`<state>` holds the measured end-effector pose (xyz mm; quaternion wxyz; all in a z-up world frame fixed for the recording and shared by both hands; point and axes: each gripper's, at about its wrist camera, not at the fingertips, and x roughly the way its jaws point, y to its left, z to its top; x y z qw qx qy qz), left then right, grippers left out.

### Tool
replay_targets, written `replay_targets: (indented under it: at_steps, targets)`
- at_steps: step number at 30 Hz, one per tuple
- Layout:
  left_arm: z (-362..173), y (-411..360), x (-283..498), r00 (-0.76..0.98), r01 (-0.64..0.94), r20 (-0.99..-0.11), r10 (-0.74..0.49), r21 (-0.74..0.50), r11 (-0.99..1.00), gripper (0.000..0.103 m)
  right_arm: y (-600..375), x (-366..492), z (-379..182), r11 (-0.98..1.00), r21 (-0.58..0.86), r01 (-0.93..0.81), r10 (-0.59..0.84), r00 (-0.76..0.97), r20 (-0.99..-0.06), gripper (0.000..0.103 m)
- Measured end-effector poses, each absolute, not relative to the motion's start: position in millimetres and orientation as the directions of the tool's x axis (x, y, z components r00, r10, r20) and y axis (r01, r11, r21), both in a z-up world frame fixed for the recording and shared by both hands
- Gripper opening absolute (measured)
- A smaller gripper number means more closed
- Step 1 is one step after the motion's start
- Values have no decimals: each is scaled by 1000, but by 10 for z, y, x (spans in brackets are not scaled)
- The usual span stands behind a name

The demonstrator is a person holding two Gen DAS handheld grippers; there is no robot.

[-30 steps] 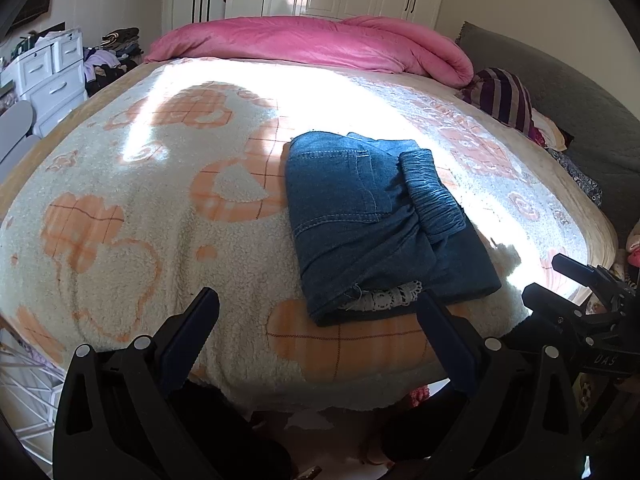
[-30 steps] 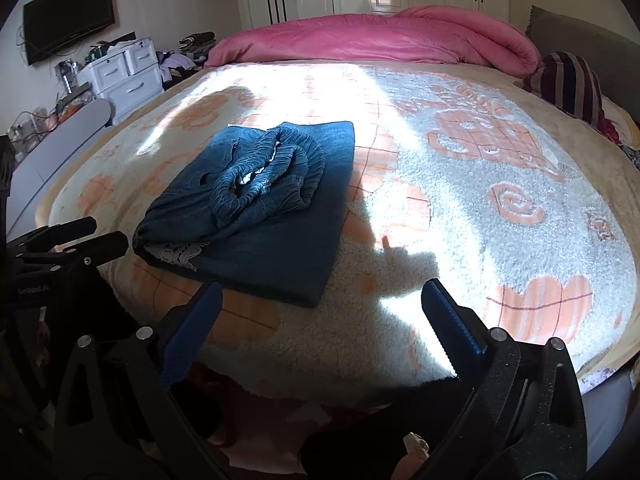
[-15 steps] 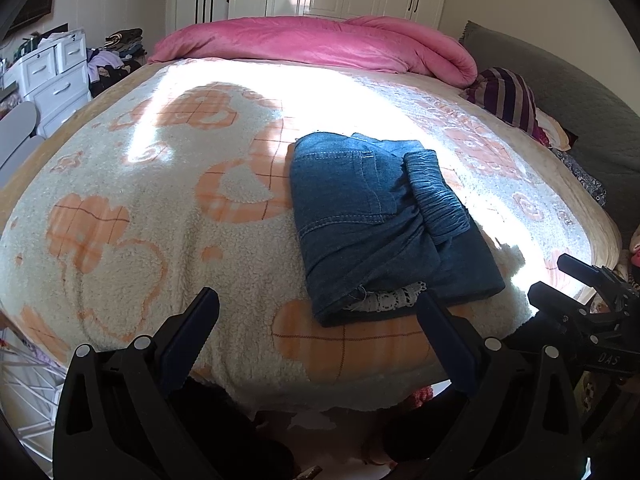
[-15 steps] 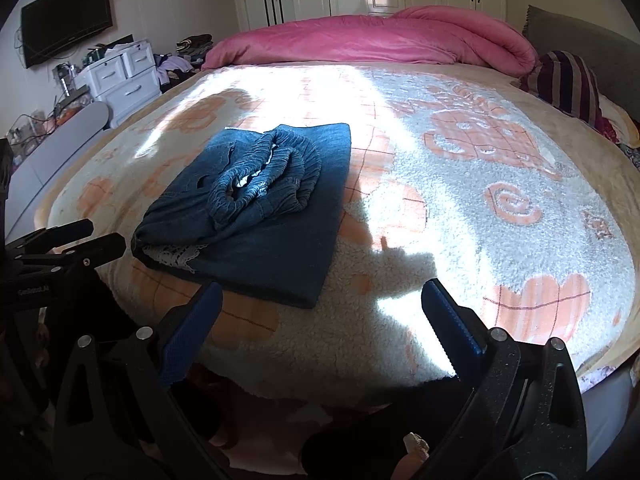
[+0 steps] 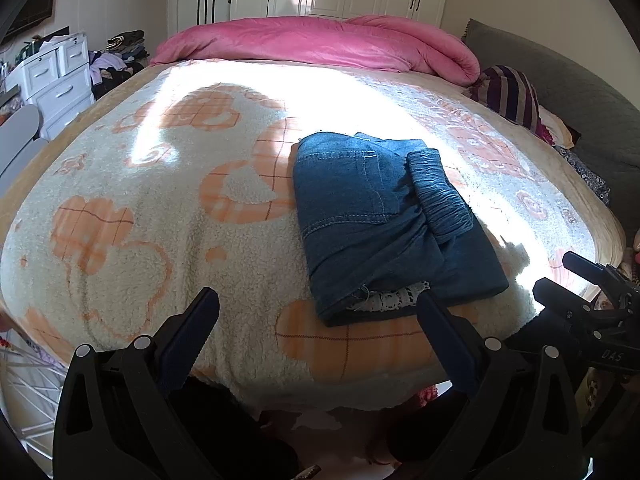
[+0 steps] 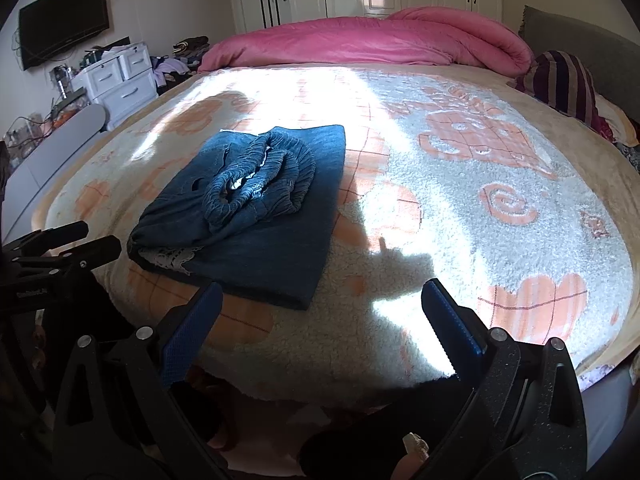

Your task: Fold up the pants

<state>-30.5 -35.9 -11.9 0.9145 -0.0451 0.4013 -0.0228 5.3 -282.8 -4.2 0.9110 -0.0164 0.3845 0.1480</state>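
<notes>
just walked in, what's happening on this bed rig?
A person is holding a two-finger gripper in each hand at the foot of the bed. The denim pants lie folded into a compact stack on the fleece blanket, elastic waistband bunched on top and a bit of white lace poking out of the near edge. The left gripper and right gripper both hover short of the stack with jaws open and empty; neither touches the pants. The fold looks essentially done.
</notes>
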Motion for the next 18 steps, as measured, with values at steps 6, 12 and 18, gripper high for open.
replay_targets:
  at_steps: [6, 12, 18]
  targets:
    - [-109, -356, -307, 683, 5, -726, -76, -99, 995, 99, -2834, 58, -42, 957, 84, -279, 255, 662, -705, 94]
    - [-111, -345, -308, 682, 2, -727, -77, -104, 995, 99, -2832, 55, -43, 957, 80, -279, 252, 660, -708, 94]
    - [-118, -346, -302, 677, 6, -731, -87, -113, 994, 99, -2822, 58, -50, 957, 80, -280, 252, 657, -710, 94]
